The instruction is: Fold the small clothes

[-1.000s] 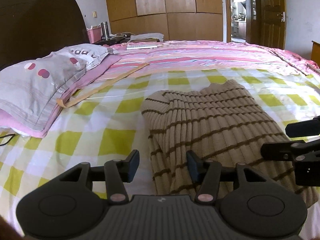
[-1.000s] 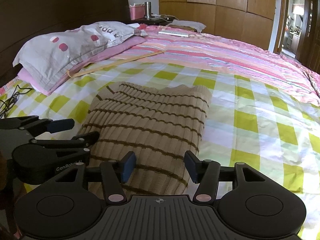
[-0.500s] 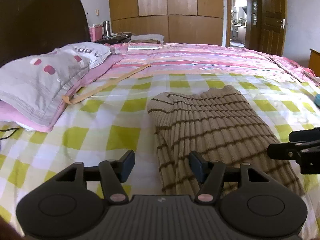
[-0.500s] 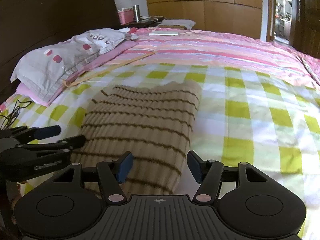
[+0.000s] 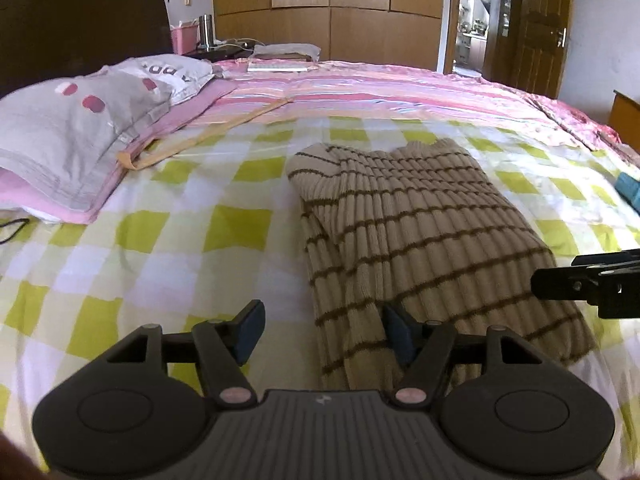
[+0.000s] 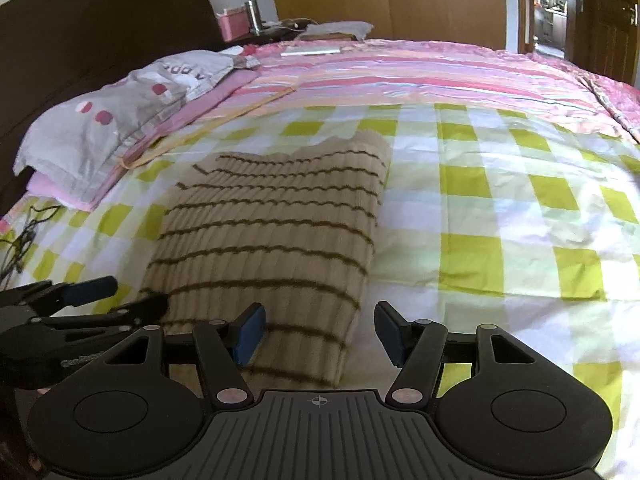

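A beige ribbed sweater with thin brown stripes (image 5: 416,232) lies folded into a long strip on the green-checked bedsheet (image 5: 160,248). My left gripper (image 5: 324,332) is open and empty, its jaws straddling the sweater's near left edge. My right gripper (image 6: 320,330) is open and empty over the sweater's (image 6: 272,240) near right corner. The right gripper also shows at the right edge of the left wrist view (image 5: 592,284), and the left gripper shows at the left of the right wrist view (image 6: 92,300).
Grey and pink pillows (image 5: 76,136) lie at the left by the dark headboard (image 5: 72,20). A pink striped quilt (image 5: 380,92) covers the far bed. A nightstand with a cup (image 5: 205,31) stands behind. A black cable (image 6: 20,240) lies at the left edge.
Both grippers have drawn back and risen from the sweater's near end. The sweater lies still.
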Demonstrator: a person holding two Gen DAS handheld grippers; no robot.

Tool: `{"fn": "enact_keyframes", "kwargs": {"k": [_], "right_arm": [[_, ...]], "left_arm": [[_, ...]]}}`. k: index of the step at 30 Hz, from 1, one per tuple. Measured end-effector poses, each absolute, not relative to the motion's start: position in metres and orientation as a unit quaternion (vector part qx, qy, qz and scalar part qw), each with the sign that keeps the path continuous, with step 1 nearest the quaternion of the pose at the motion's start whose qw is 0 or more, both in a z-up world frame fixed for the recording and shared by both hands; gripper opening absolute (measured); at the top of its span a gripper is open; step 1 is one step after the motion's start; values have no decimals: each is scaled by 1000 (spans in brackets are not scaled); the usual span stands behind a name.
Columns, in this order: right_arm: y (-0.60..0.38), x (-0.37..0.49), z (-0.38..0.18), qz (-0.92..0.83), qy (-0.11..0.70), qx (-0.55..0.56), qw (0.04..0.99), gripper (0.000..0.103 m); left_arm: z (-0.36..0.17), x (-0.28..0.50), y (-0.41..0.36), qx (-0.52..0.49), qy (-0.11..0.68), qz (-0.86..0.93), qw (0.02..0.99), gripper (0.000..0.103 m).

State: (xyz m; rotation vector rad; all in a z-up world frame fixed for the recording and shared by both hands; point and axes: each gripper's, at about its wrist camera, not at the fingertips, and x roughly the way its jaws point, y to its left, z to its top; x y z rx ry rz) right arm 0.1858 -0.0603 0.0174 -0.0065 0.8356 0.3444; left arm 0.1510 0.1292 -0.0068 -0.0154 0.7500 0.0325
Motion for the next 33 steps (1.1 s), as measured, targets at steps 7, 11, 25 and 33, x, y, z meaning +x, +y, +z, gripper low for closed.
{"fn": "enact_keyframes", "kwargs": {"k": [7,11,25,33], "right_arm": [[-58,169,6,158,425,-7,891,61],[-57,162,2,154,429,-13,890,61],[-51,164,-9,135,437,-21,889,61],[-52,147,4,144,422,-12,895,61]], "left_arm": [[-8,130,108,13,375,15,927,72],[-11,123,104,11,376,22,926,73],[-23,124,107,10,379,30,925,83],[-20,118,107,4,379,33,925,87]]}}
